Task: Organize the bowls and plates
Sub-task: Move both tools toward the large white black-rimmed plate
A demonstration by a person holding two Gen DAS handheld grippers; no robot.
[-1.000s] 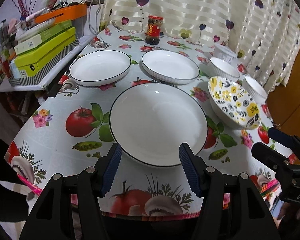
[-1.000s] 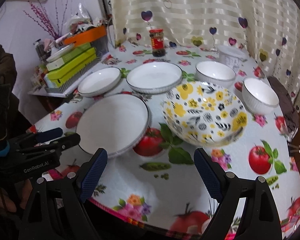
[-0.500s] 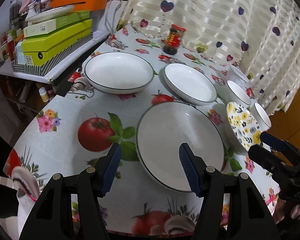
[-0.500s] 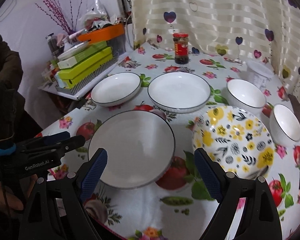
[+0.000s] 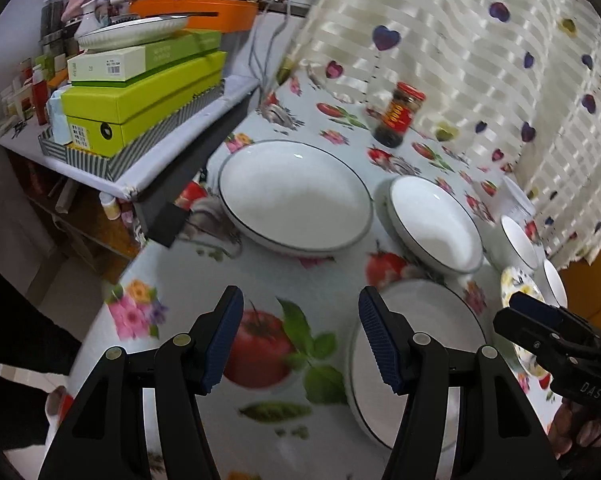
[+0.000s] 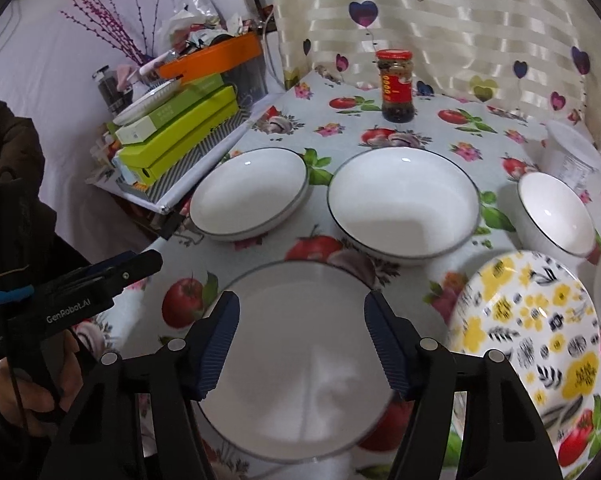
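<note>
— How were the jaws of the right gripper found?

— They were seen parted, having just been closing, with nothing pressed by the pads. The large white plate was seen below and between them, its far rim lying just beyond the fingertips; whether it was touched could not be told.

— And the left gripper?

— Its jaws were held apart and empty, over the tablecloth. The same plate was seen beneath and to the right of the right-hand finger.

— What lay ahead?

— Two white plates were seen beyond the right gripper's jaws, and the flowered bowl to their right, with small white bowls behind it.
</note>
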